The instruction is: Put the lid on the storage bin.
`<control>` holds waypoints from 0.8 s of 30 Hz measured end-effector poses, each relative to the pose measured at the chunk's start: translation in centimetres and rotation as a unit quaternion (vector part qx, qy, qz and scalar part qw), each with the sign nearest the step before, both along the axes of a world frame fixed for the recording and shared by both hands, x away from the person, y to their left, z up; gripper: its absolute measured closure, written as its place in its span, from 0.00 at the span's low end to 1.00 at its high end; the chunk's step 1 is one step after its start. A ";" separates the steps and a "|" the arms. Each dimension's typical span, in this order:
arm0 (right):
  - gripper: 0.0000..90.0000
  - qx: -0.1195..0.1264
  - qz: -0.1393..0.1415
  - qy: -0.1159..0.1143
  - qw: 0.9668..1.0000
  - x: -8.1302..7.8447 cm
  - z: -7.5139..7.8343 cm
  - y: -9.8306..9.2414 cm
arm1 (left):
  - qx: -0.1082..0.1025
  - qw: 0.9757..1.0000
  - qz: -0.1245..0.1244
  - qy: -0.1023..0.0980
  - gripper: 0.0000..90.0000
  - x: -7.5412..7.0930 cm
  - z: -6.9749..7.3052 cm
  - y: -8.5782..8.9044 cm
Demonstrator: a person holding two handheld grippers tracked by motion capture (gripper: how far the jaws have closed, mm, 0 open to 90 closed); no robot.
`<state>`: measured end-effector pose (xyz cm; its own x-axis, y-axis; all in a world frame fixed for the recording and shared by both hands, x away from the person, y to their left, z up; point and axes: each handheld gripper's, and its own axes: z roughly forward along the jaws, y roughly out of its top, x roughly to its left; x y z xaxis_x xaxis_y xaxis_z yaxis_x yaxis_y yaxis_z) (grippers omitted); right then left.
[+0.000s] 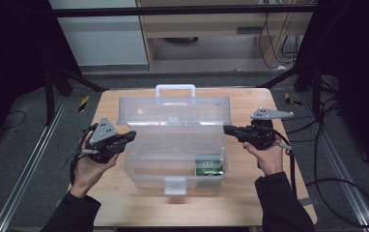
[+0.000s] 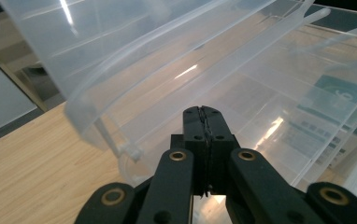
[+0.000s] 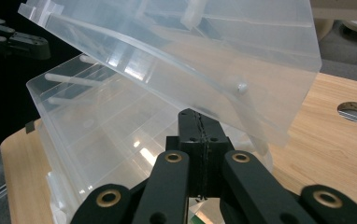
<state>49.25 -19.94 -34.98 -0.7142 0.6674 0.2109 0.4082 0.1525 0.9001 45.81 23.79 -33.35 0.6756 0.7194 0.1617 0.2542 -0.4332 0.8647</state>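
Observation:
A clear plastic box (image 1: 139, 171) stands in the middle of the wooden table with its lid (image 1: 173, 108) raised at the back. A green and white pack (image 1: 207, 166) lies inside at the front right. My left gripper (image 1: 131, 135) is at the box's left end, jaws shut with nothing between them; its tips (image 2: 203, 112) sit against the box wall (image 2: 260, 88) below the lid (image 2: 120, 56). My right gripper (image 1: 227, 129) is at the box's right end, shut and empty, its tips (image 3: 199, 115) just under the lid's edge (image 3: 242, 93).
The wooden table (image 1: 250, 198) has bare room in front of the box and at both sides. A round hole (image 3: 356, 112) is cut in the tabletop. Cables (image 1: 327, 183) lie on the floor at the right, and black frame bars stand behind the table.

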 end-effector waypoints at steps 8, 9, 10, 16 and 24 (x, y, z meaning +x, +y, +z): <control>1.00 -0.004 0.002 0.000 1.000 -0.3 -0.2 0.0 | -0.007 1.000 0.022 0.011 0.99 0.1 -0.5 1.7; 1.00 -0.005 0.002 0.000 1.000 -0.4 -0.2 0.0 | -0.009 1.000 0.025 0.012 0.99 0.1 -0.6 1.8; 1.00 -0.006 0.002 0.001 1.000 -0.4 -0.2 0.0 | -0.007 1.000 0.026 0.013 0.99 0.1 -0.6 2.0; 1.00 -0.007 0.002 0.001 1.000 -0.8 -0.3 -0.2 | -0.006 0.999 0.031 0.016 0.99 0.3 -0.8 2.5; 1.00 -0.017 0.005 0.003 1.000 -1.7 -0.6 -0.5 | -0.003 0.999 0.031 0.023 0.99 0.3 -1.2 2.5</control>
<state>47.54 -20.45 -35.62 -0.7202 0.6663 0.1933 0.4120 0.1866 0.8919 46.11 26.32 -34.53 0.6360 0.7612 0.1264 0.3203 -0.4095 0.8542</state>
